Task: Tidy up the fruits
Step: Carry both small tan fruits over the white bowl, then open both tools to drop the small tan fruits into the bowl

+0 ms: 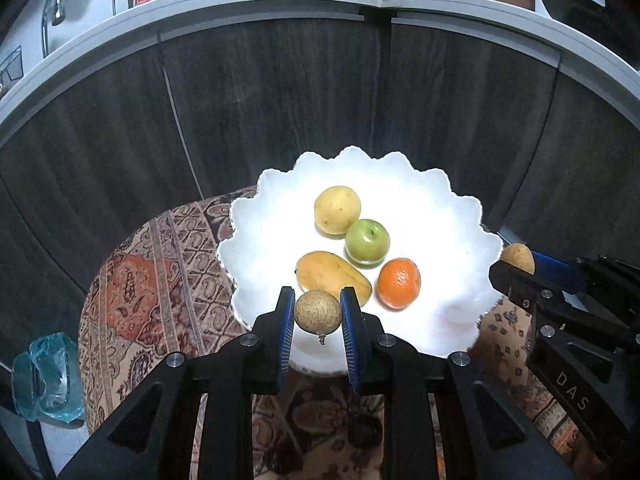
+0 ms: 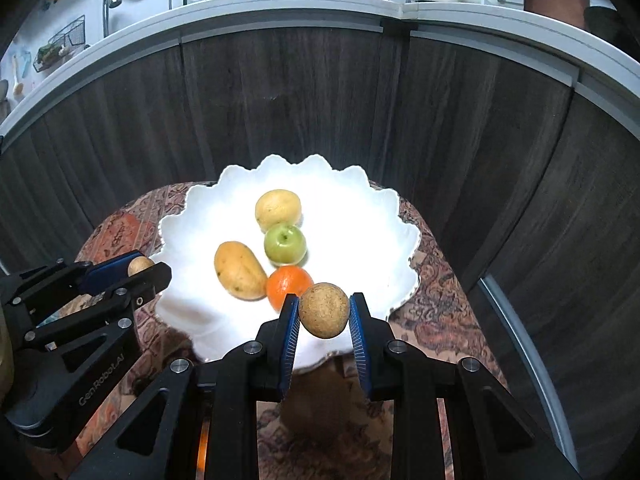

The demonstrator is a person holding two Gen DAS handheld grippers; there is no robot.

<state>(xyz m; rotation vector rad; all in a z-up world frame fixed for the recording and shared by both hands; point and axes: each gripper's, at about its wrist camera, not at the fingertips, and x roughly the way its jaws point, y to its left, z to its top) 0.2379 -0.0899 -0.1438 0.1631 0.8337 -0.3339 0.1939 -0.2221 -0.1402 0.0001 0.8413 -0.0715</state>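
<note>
Left wrist view: the left gripper (image 1: 318,312) is closed on a round brown fruit (image 1: 318,312), its blue pads (image 1: 286,320) pressing both sides, stem end pointing down. It hangs over the near rim of a white scalloped bowl (image 1: 256,240). Inside the bowl lie a yellow fruit (image 1: 337,210) at the back, a green apple (image 1: 367,242) touching it, a mango (image 1: 332,274) in front, and an orange (image 1: 399,283) to the right, just beside the apple and mango. The bowl stands on a patterned cloth (image 1: 160,292) that covers a small table. At the right edge the right gripper (image 1: 520,266) shows side-on, gripping a second brown fruit (image 1: 517,258) beside the bowl's right rim. Dark wooden cabinet fronts (image 1: 280,100) rise behind, under a white counter (image 1: 240,4).

Right wrist view: the right gripper (image 2: 325,312) is clamped on its brown fruit (image 2: 324,311), held tilted between the pads (image 2: 291,328) above the bowl's (image 2: 188,220) near rim, just in front of the orange (image 2: 289,282). The mango (image 2: 239,276), apple (image 2: 285,244) and yellow fruit (image 2: 278,210) sit further in. At the left the left gripper (image 2: 141,270) holds its fruit (image 2: 139,265) at the bowl's left rim. The cloth (image 2: 432,320) shows around the bowl.
</note>
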